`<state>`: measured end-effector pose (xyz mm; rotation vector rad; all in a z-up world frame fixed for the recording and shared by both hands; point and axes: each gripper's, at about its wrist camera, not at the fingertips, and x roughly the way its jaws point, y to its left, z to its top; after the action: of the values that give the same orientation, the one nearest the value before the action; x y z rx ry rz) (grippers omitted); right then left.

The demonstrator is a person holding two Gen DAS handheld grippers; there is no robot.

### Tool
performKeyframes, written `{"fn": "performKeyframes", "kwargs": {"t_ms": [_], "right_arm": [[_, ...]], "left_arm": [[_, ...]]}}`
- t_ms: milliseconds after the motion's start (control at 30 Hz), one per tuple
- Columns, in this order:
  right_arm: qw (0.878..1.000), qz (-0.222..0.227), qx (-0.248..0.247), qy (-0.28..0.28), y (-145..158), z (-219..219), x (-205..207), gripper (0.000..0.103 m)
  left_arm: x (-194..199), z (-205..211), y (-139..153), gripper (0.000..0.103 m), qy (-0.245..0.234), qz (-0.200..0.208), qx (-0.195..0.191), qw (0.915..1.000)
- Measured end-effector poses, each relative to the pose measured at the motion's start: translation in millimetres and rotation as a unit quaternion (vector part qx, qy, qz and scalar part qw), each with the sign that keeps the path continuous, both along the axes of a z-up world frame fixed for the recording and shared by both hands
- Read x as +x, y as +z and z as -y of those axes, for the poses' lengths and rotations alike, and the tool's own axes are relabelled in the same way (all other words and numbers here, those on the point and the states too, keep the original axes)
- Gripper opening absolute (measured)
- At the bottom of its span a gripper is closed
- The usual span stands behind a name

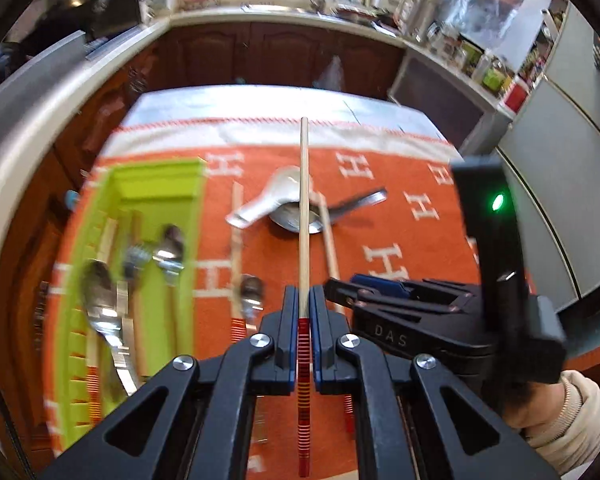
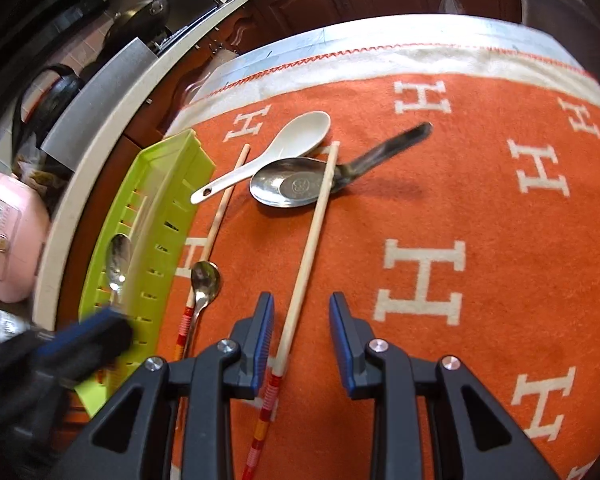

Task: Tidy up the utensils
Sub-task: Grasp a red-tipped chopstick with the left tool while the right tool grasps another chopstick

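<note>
Orange cloth (image 2: 480,200) patterned with white letters is covering the table as a person is sorting cutlery into a lime-green tray (image 1: 156,184) at its left edge. The left gripper (image 1: 305,300) is pinching a wooden chopstick (image 1: 304,200) just above its red-striped end, holding it clear of the cloth and pointing away across the table. The right gripper (image 2: 302,312) is hovering with its jaws parted on either side of a second chopstick (image 2: 312,240), which is lying on the cloth with its far end resting across the bowl of a large metal spoon (image 2: 288,186). A white ceramic spoon (image 2: 276,148) is leaning against that metal spoon, while a third chopstick (image 2: 220,216) and a small metal spoon (image 2: 205,280) are lying nearer the tray. Several spoons are already sitting in the tray's compartments, blurred in the left wrist view. The chopsticks are looking light, stiff and smooth, so a firm pinch close to the banded end, as the left gripper is showing, is likely to be keeping one from swivelling. Lifting the second chopstick is likely to nudge the metal spoon beneath it, and the ceramic spoon is appearing the most breakable piece on the cloth.
</note>
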<state>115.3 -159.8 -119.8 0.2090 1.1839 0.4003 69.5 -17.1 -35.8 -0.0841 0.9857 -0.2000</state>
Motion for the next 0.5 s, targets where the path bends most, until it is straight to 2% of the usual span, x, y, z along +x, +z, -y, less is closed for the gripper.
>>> {"fn": "performKeyframes", "kwargs": {"t_ms": [200,300,367,400,500], "right_arm": [[0.997,0.028,-0.078,0.005,2.3,-24.8,-4.0,0.028],[0.991,0.046,-0.122,0.011,2.8,-37.4,-8.7,0.028],[0.988,0.054,-0.144,0.011,2.3,-41.1,-11.3,0.021],[0.986,0.057,-0.154,0.008,1.9,-42.2,-12.1,0.010],[0.989,0.049,-0.141,-0.004,1.8,-35.9,-10.9,0.006]], "left_arm": [[-7.1,-53.5,20.9,0.003,0.051,0.019,0.023,0.9983],[-8.4,-79.5,14.2,0.003,0.074,0.006,0.032,0.9967],[-6.4,-93.3,5.6,0.003,0.085,-0.007,0.030,0.9959],[-6.0,-96.2,0.7,0.003,0.087,-0.012,0.031,0.9957],[-8.0,-103.7,-14.7,0.003,0.094,-0.030,0.031,0.9947]]}}
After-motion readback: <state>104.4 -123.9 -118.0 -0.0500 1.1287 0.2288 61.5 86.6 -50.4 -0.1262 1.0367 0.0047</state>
